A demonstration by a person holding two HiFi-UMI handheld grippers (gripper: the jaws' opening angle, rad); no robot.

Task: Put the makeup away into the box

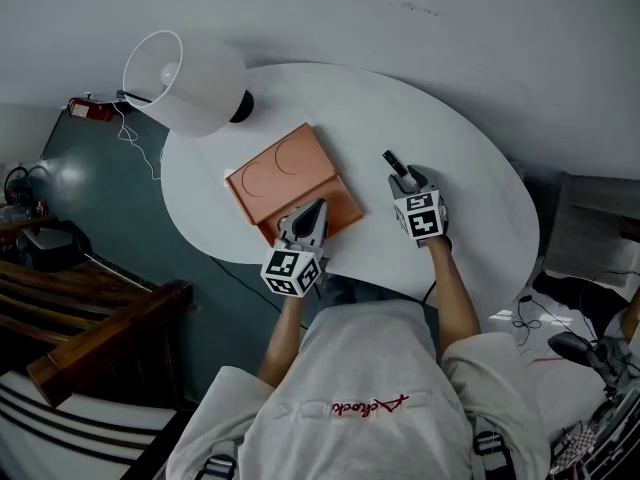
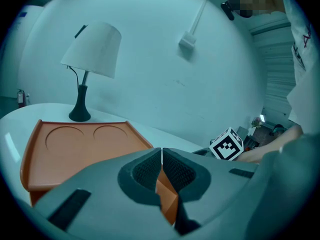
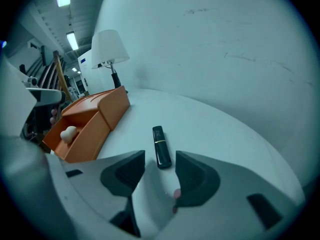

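Note:
An orange makeup box lies on the white oval table; its lid has two round recesses. Its drawer stands pulled out, with a pale sponge inside. A black lipstick tube lies on the table to the right of the box, also visible from above. My right gripper is open, tilted down, its fingertips on either side of the tube's near end without touching it. My left gripper is shut, pads together with nothing between them, over the box's near corner.
A white-shaded table lamp on a black base stands behind the box at the table's far left. A dark wooden bench is on the floor to the left. The person's sleeve and arm show at the right of the left gripper view.

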